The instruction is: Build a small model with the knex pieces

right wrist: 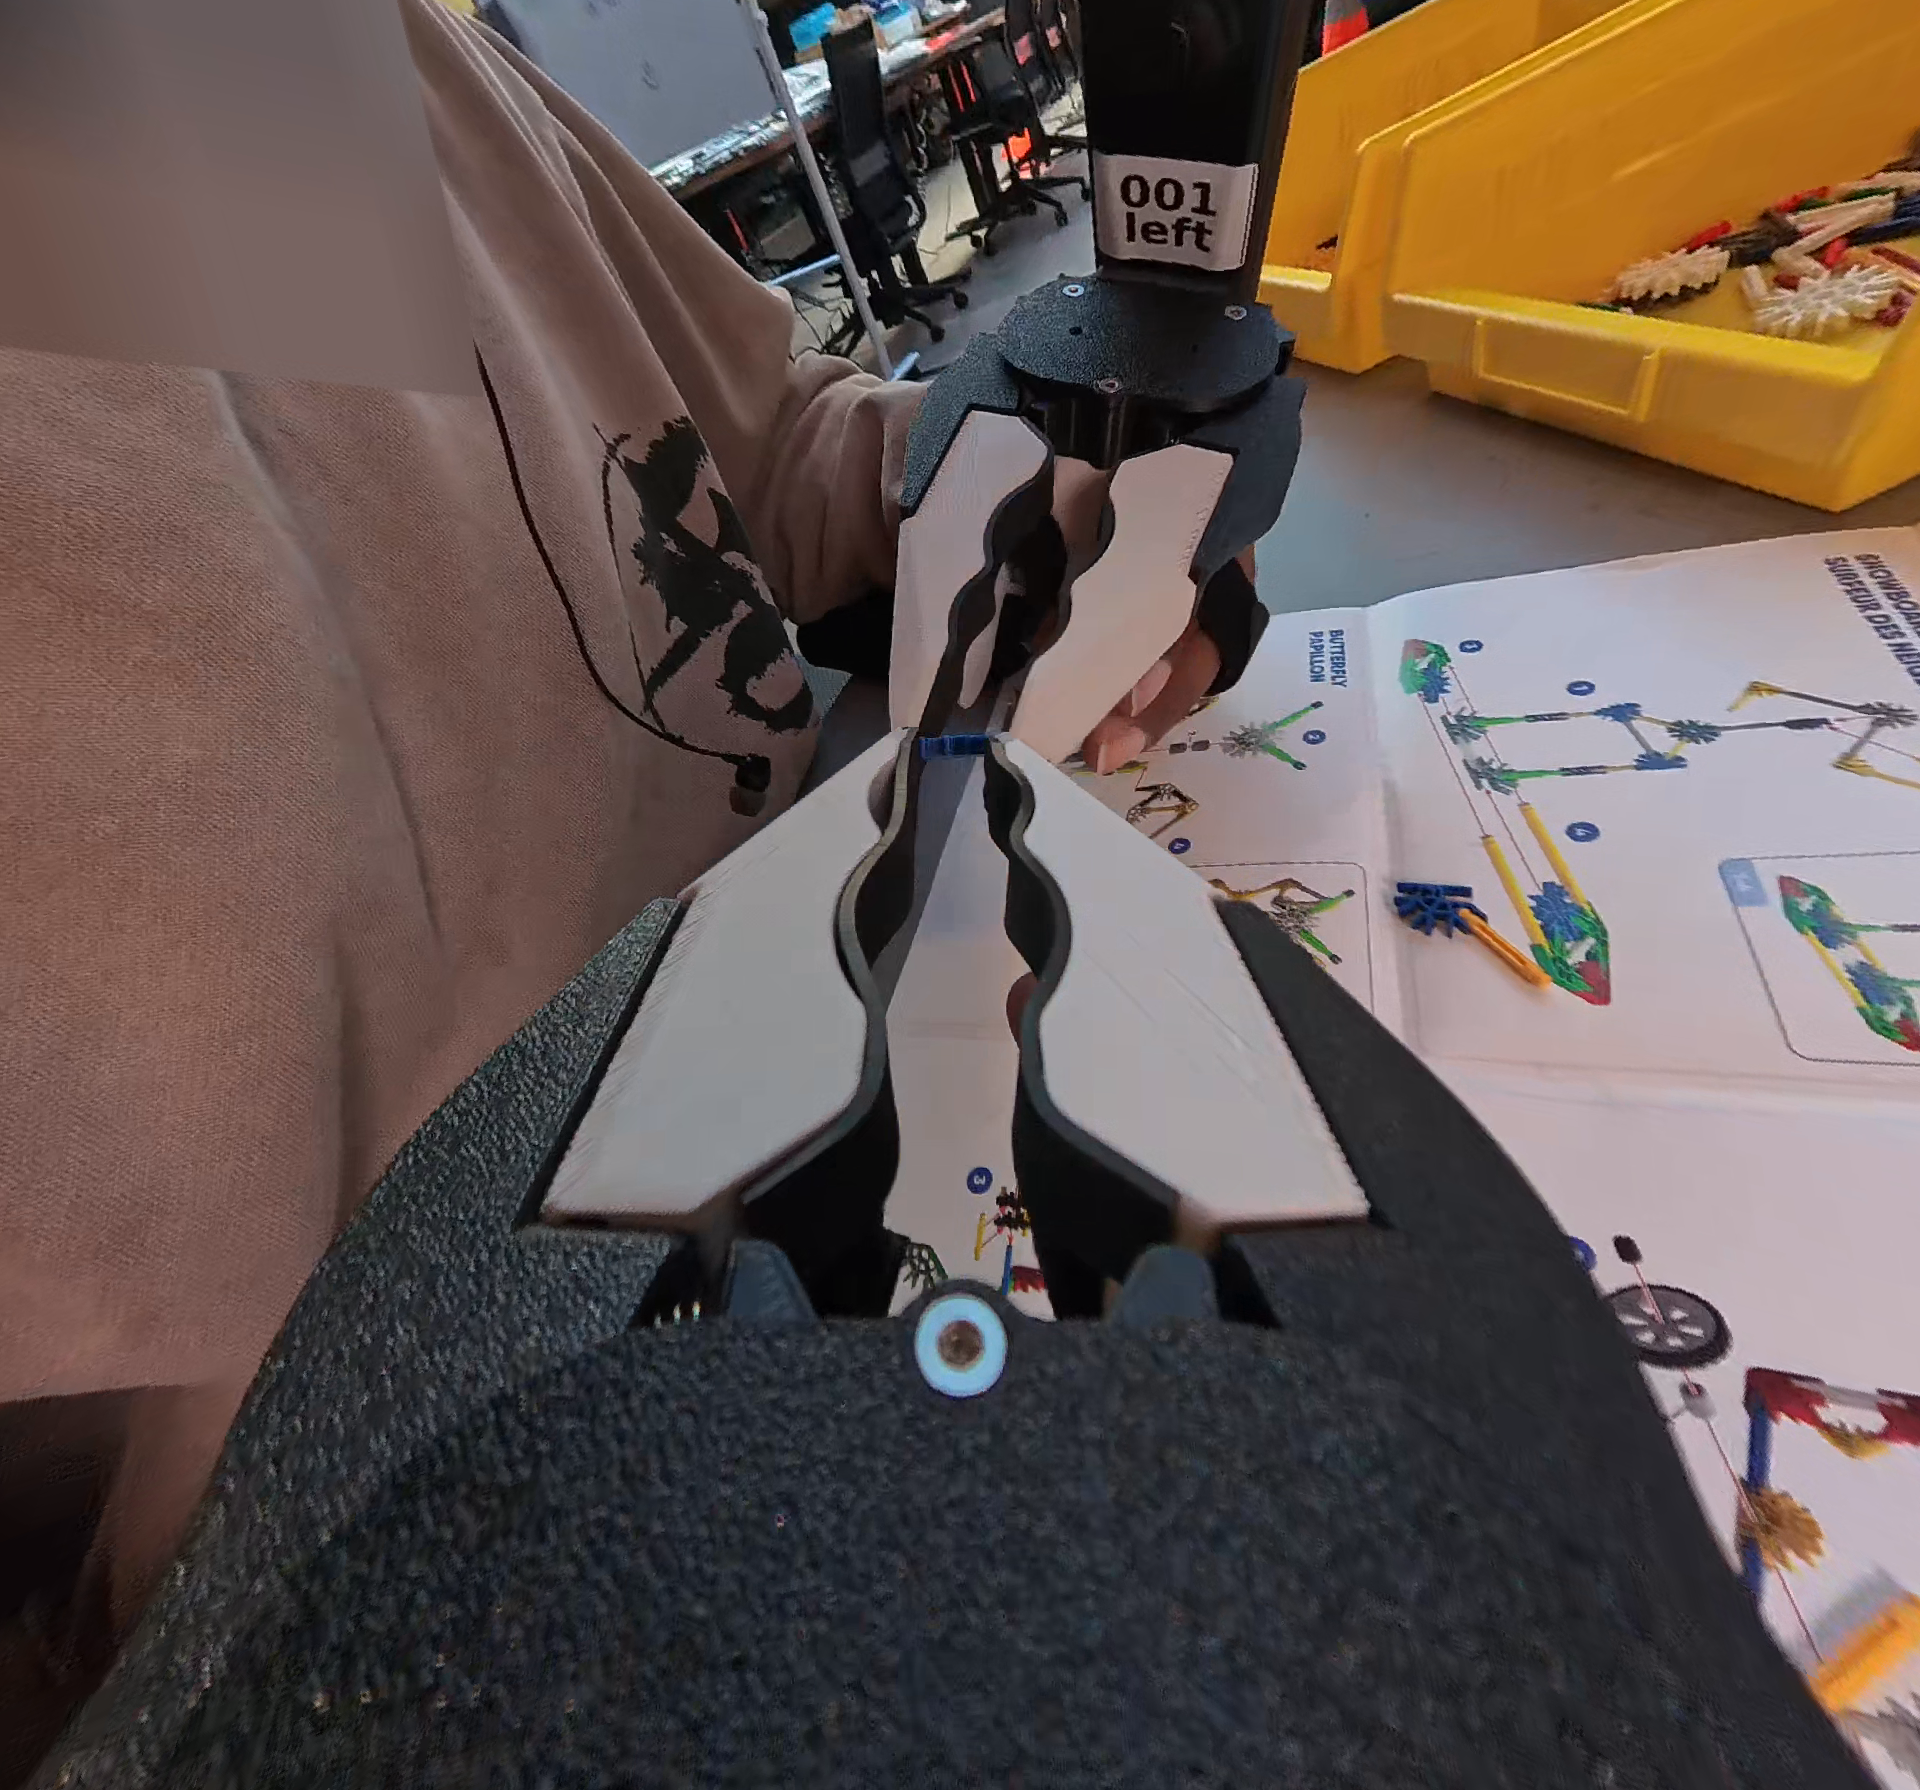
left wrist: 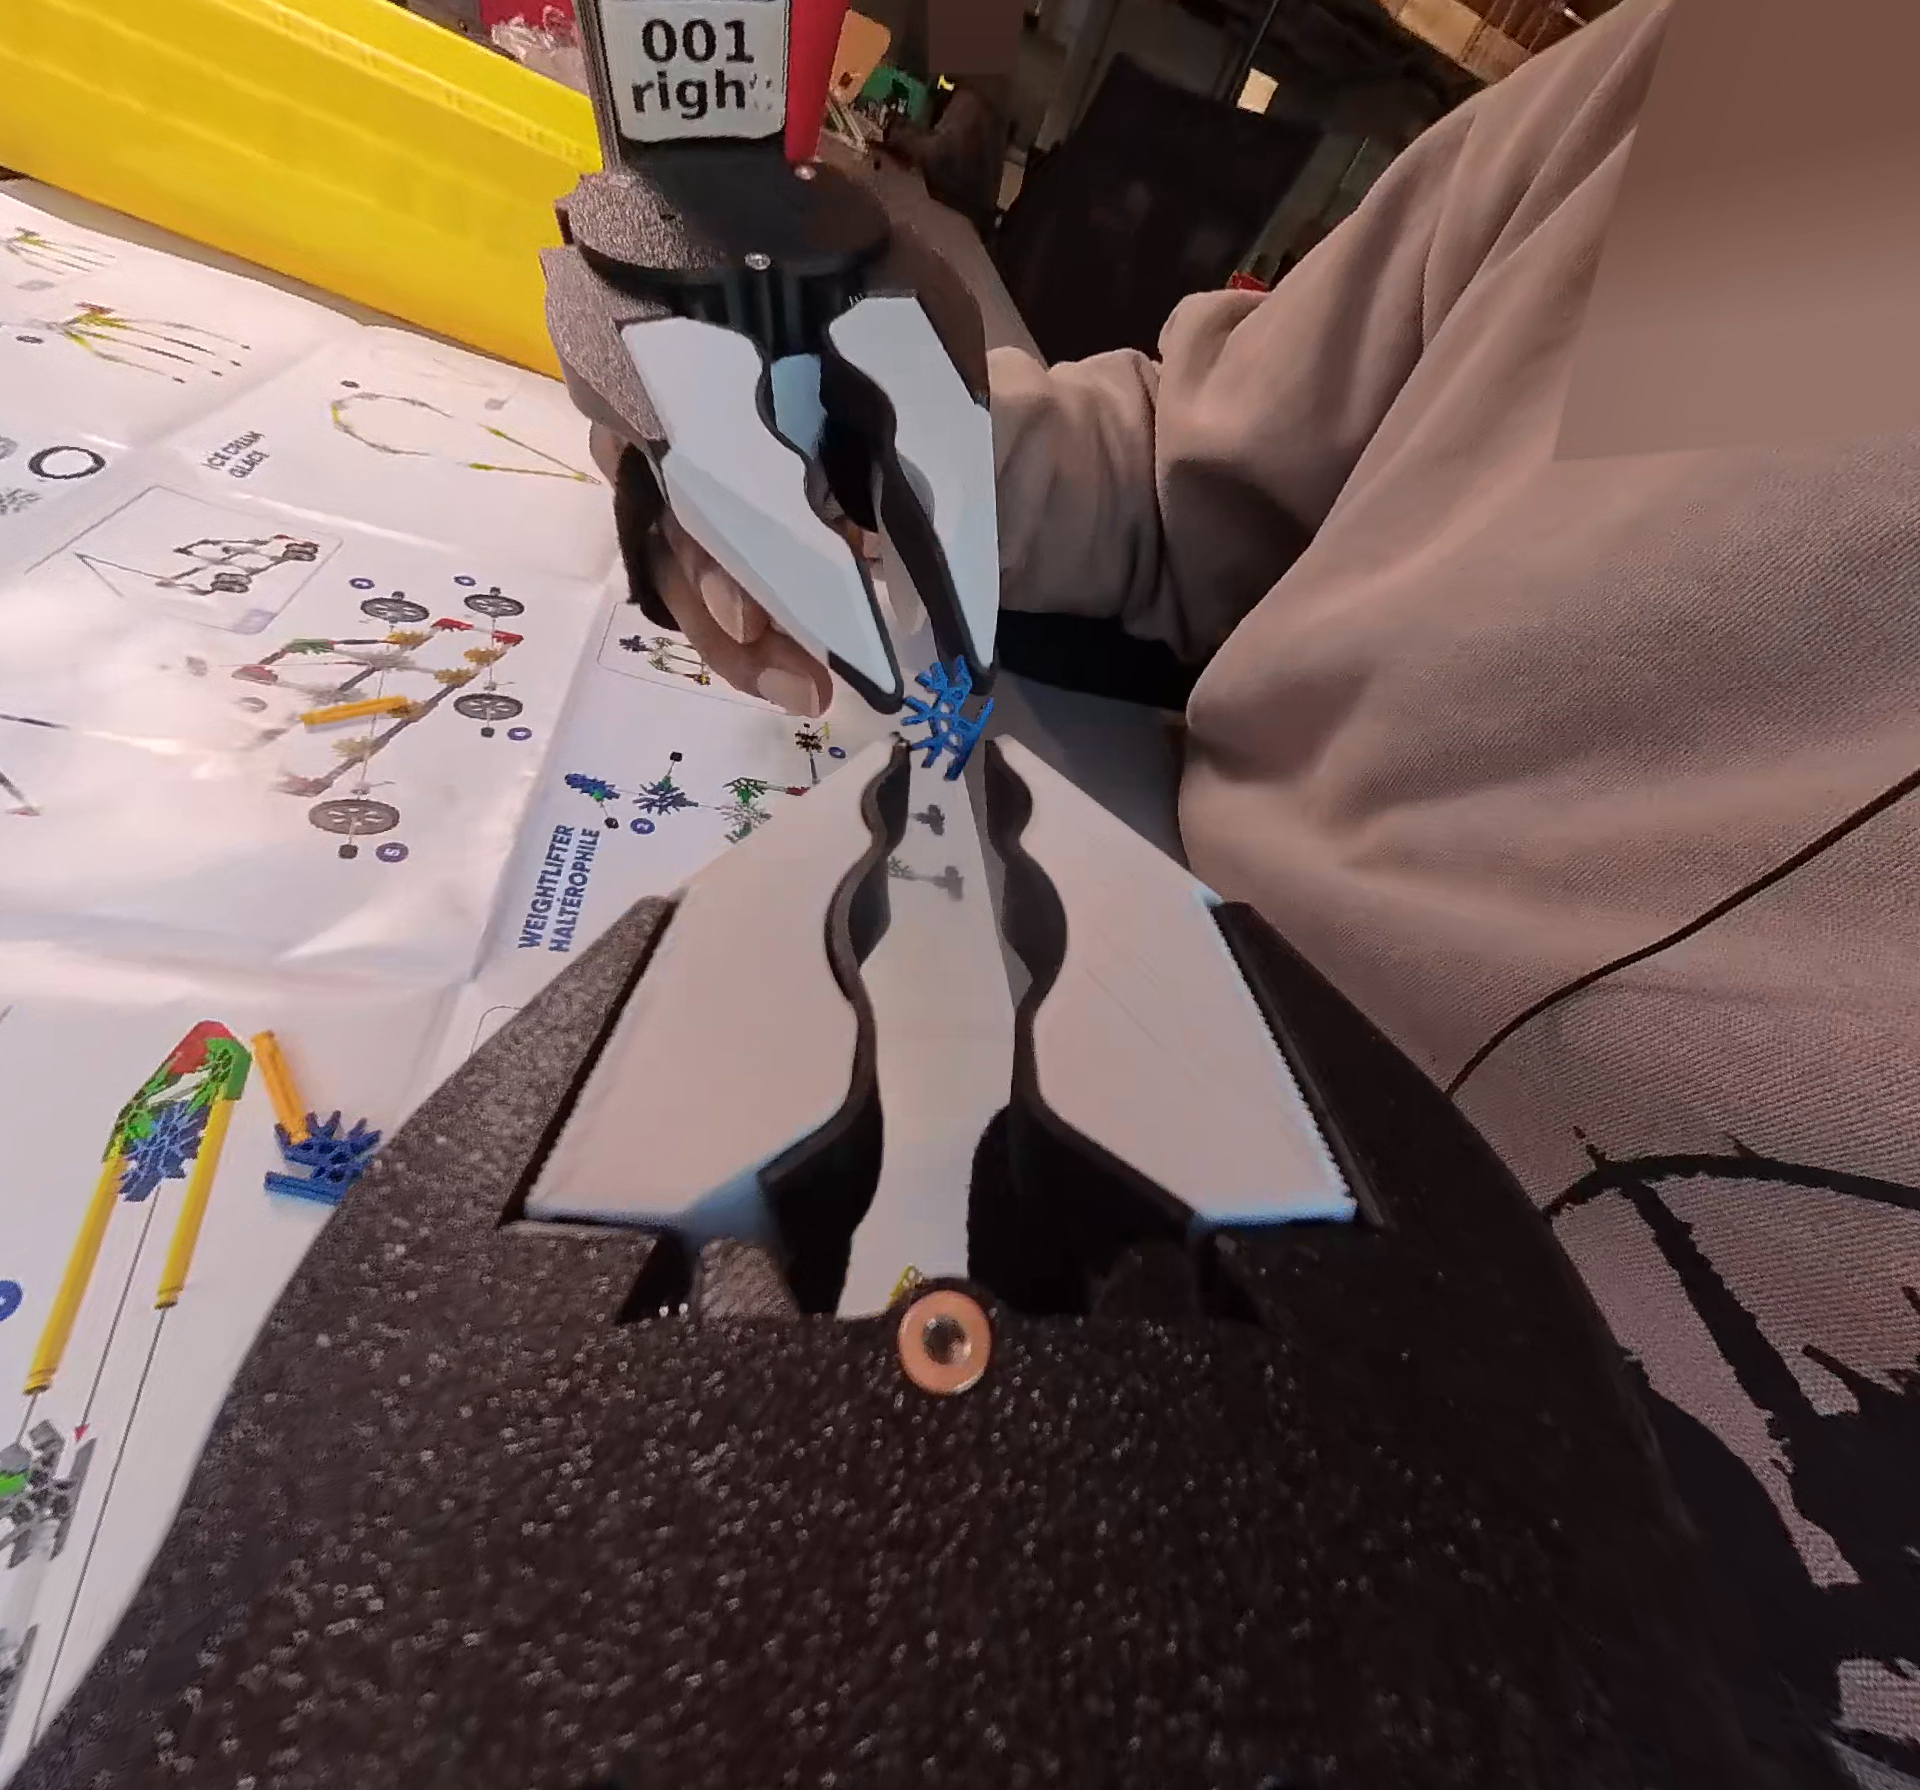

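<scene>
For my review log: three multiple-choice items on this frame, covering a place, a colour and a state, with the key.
1. The loose yellow rod with its connector lies: A on bare tabletop; B on the instruction sheet; C on the sleeve.
2. The piece between the left claw and right claw is: A red; B white; C blue.
3. The nearer yellow bin is: A empty; B lidded; C open, holding parts.
Key: 1 B, printed paper lies under it; 2 C, blue in both views; 3 C, parts lie inside.
</scene>
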`<state>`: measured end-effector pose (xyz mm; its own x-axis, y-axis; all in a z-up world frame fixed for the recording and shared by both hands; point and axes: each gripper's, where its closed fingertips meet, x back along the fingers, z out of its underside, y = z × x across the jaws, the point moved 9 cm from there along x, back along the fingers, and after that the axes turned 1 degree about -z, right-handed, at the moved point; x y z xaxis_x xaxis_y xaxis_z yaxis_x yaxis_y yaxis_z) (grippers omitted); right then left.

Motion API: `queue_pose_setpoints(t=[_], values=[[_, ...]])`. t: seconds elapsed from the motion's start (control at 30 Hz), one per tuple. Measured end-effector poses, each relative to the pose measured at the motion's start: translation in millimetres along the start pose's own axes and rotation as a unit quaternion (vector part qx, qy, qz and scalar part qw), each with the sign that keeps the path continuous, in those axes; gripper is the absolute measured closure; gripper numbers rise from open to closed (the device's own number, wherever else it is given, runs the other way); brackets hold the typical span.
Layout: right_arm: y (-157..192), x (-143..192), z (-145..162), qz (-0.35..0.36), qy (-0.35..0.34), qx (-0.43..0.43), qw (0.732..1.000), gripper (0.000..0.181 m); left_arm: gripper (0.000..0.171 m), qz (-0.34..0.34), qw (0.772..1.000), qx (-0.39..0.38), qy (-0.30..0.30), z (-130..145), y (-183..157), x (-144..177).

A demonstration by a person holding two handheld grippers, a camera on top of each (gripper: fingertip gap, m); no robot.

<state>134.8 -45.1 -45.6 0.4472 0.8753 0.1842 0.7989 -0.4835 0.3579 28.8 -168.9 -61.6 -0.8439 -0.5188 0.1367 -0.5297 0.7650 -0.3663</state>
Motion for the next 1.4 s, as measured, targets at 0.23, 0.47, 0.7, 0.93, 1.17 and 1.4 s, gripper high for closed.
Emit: queue_pose_setpoints(t=[0.23,0.47,0.7,0.93,1.17,1.4], values=[[-7.8,6.8,3.7,0.023,-0.010,-0.014,1.000,0.173,0.161,-0.057,0.998,-0.022,0.007,-2.0,2.1,1.1],[-15.4,16.6,7.8,0.134,0.011,-0.042,0.990,0.168,0.161,-0.186,0.980,-0.062,0.033,-1.3,13.3,5.7],[-15.7,0.8,16.3,0.188,-0.020,-0.113,0.976,0.171,0.162,-0.259,0.957,-0.105,0.074,3.1,17.0,1.2],[-27.9,1.8,17.2,0.195,-0.013,-0.174,0.965,0.176,0.162,-0.288,0.946,-0.118,0.093,5.9,18.0,-3.2],[-44.4,7.0,15.2,0.166,0.074,-0.172,0.968,0.179,0.161,-0.270,0.953,-0.078,0.113,12.8,23.3,-2.8],[-93.1,18.0,17.0,0.094,0.264,-0.213,0.936,0.180,0.154,-0.348,0.924,-0.034,0.153,17.1,49.2,31.8]])
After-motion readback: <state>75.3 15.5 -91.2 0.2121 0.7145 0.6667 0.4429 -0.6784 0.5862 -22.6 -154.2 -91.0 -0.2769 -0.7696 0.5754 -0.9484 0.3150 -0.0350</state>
